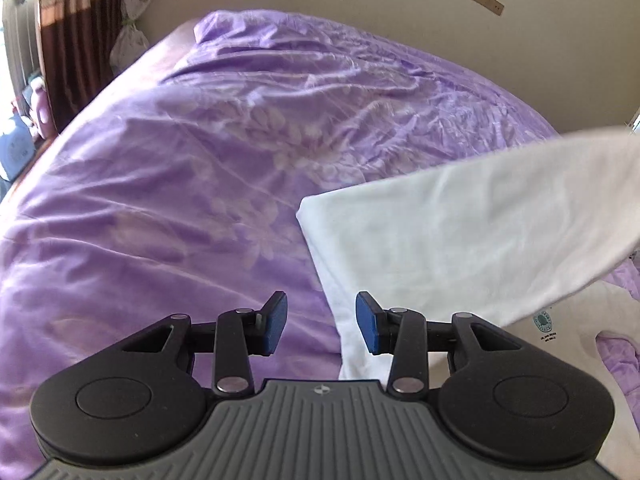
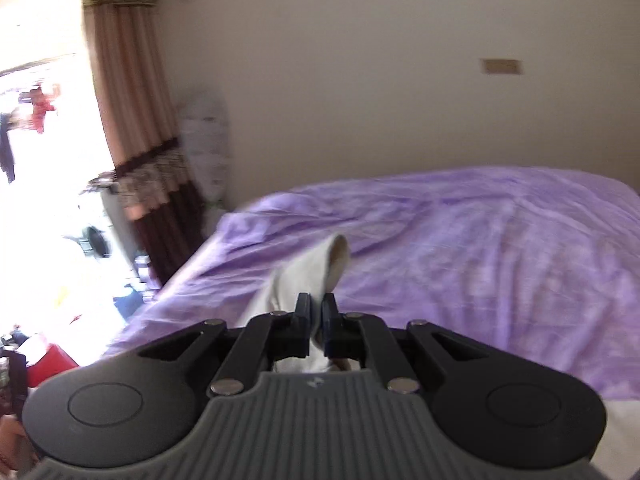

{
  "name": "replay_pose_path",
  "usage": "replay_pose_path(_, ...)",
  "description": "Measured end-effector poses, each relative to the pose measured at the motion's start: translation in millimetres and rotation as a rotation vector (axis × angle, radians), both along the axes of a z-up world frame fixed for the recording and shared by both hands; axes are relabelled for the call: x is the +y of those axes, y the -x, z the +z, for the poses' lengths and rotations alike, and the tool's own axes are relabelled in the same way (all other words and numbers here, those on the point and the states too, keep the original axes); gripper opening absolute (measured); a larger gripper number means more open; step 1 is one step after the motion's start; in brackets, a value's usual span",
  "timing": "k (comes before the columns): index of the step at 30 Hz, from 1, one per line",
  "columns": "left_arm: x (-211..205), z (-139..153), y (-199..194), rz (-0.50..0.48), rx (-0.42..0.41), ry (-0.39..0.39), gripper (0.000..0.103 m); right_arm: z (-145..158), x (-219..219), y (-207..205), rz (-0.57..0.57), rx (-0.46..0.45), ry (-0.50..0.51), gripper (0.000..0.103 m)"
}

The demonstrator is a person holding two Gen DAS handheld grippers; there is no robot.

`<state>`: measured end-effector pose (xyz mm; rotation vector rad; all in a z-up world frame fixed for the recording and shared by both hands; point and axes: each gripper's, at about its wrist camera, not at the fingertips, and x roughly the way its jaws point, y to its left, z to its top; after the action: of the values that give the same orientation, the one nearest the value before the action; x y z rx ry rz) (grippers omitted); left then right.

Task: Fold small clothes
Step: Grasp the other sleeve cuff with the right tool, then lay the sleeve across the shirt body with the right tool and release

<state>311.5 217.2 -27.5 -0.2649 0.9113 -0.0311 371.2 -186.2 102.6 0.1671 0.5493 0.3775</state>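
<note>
White garment (image 2: 308, 276) pinched in right gripper (image 2: 316, 312) — above purple bedspread (image 2: 480, 240).

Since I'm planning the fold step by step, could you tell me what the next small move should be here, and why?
Probably carry the right gripper across and lay its pinched part of the white garment over the rest. It is shut on that cloth, which hangs lifted above the purple bedspread, while the left gripper is open and holds nothing, beside the garment's edge.
</note>
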Motion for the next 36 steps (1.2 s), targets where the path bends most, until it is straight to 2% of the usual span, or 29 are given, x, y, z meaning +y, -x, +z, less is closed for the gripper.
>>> replay_pose_path(2,-2.4,-12.7,-10.8,0.011,0.013,0.039,0.046,-28.0,-25.1,-12.8,-0.049,0.067,0.008,0.0)
replay_pose_path(7,-9.3,-41.2,-38.7,0.04,0.023,0.097,0.047,-142.0,-69.5,-38.5,-0.135,0.324,0.028,0.0)
replay_pose_path(11,-13.6,-64.6,-61.2,0.058,0.056,0.152,0.052,-190.8,-86.5,-42.6,-0.157,0.381,0.009,0.0)
replay_pose_path(14,-19.6,-85.1,-76.3,0.08,0.105,0.151,0.052,-202.9,-90.5,-48.1,-0.152,0.382,0.019,0.0)
replay_pose_path(15,-21.6,-92.0,-78.7,0.086,0.113,0.155,0.047,-204.6,-92.2,-50.2,-0.151,0.382,0.025,0.0)
replay_pose_path(16,-23.1,-96.4,-79.3,0.083,0.11,0.158,0.038,-203.7,-93.1,-48.0,-0.15,0.38,0.03,0.0)
replay_pose_path(17,-25.1,-98.9,-78.0,0.082,0.1,0.146,0.005,-204.4,-93.4,-49.3,-0.149,0.381,0.033,0.0)
replay_pose_path(18,-26.8,-99.1,-76.4,0.069,0.082,0.136,0.003,-204.7,-93.4,-47.6,-0.15,0.383,0.037,0.0)
replay_pose_path(22,-17.8,-81.2,-65.4,0.037,0.001,0.154,0.002,-200.5,-98.6,-50.2,-0.146,0.377,0.032,0.0)
replay_pose_path(26,-7.7,-67.0,-64.6,0.007,-0.027,0.15,0.002,-190.9,-115.6,-51.6,-0.12,0.385,-0.17,0.0)
replay_pose_path(27,-6.3,-68.8,-66.2,0.014,-0.018,0.14,0.002,-193.5,-115.5,-55.0,-0.134,0.396,-0.143,0.0)
replay_pose_path(30,-8.6,-82.3,-73.8,0.02,0.024,0.094,0.002,-215.6,-106.3,-66.5,-0.17,0.415,0.031,0.0)
replay_pose_path(34,-12.3,-96.3,-78.0,0.036,0.08,0.066,0.006,-256.1,-107.3,-77.7,-0.209,0.487,0.056,0.001)
replay_pose_path(36,-11.6,-90.1,-74.7,0.036,0.101,0.05,0.013,-264.1,-104.6,-77.5,-0.207,0.487,0.081,0.004)
